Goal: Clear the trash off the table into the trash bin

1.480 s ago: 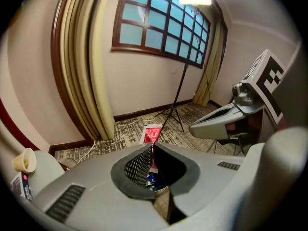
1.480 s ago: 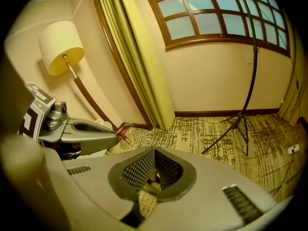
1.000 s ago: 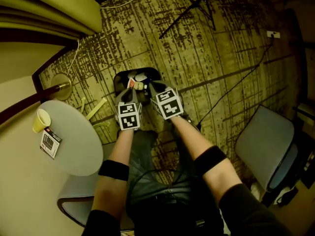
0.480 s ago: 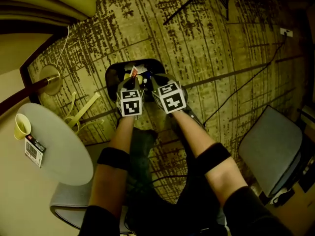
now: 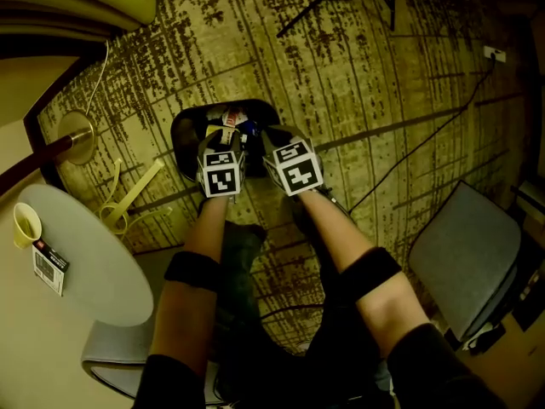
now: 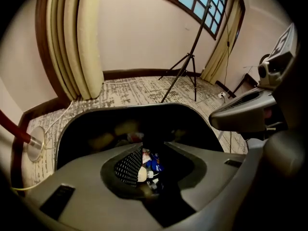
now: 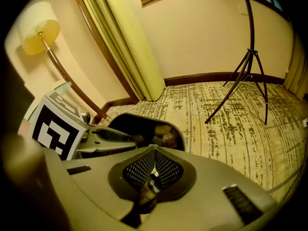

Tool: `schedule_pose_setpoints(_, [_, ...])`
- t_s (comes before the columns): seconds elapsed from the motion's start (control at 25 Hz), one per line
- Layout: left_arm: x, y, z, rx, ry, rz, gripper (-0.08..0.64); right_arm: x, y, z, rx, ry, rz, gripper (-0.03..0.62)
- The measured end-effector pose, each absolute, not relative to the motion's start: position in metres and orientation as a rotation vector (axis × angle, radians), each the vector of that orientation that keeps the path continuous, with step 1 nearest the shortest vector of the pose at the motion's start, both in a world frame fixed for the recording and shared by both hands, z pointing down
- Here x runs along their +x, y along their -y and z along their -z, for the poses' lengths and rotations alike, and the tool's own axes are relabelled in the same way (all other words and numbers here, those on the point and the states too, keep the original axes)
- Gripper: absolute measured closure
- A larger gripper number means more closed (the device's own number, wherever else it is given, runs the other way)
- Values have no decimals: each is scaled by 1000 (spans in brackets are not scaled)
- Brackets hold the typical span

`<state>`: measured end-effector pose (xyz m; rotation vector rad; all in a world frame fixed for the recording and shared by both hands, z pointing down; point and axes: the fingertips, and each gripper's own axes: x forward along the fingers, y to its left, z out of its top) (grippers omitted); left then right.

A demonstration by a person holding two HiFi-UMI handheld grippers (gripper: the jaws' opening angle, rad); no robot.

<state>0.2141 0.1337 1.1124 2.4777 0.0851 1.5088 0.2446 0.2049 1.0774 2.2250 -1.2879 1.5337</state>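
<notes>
Both grippers hang over the black trash bin (image 5: 182, 135) on the carpet and point down into it. The bin's mouth lies at 12 o'clock from each, just past the tips. The left gripper (image 5: 225, 140) has jaws that have just been opening and now stand part way apart. Nothing seems pinched between them, and through the gap you see white and blue trash pieces (image 6: 148, 163) down in the bin. The right gripper (image 5: 272, 140) has its jaws pressed together. A tiny pale bit shows at the seam, but I cannot tell what it is. More trash likely waits on the round worktop (image 5: 98, 267), at 8 o'clock from the bin: a paper cup (image 5: 25, 225) with a small card (image 5: 48, 267) beside it. The left hand is nearer. The lamp pole (image 5: 34, 164) leans close by the cup and could get in the way.
</notes>
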Motion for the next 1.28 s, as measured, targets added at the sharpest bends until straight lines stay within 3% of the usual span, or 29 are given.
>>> schedule_pose_setpoints(0.36, [206,-130,-1035,2519,-59,-1454,426,244,-205,-1015,2193,1295,-1524,592])
schedule_pose_setpoints(0.56, [201,-125,-942,2566,-8,-1412,560,244,-197,-932,2195,1315,-1494,592])
schedule_pose_setpoints(1.04, [177,-99,-657,2654,150,-1145,560,221,-158,-692,2184,1482,-1289,592])
schedule_pose_setpoints(1.28, [118,-50,-577,2653,395,-1046,560,188,-108,-621,2066,1643,-1160,592])
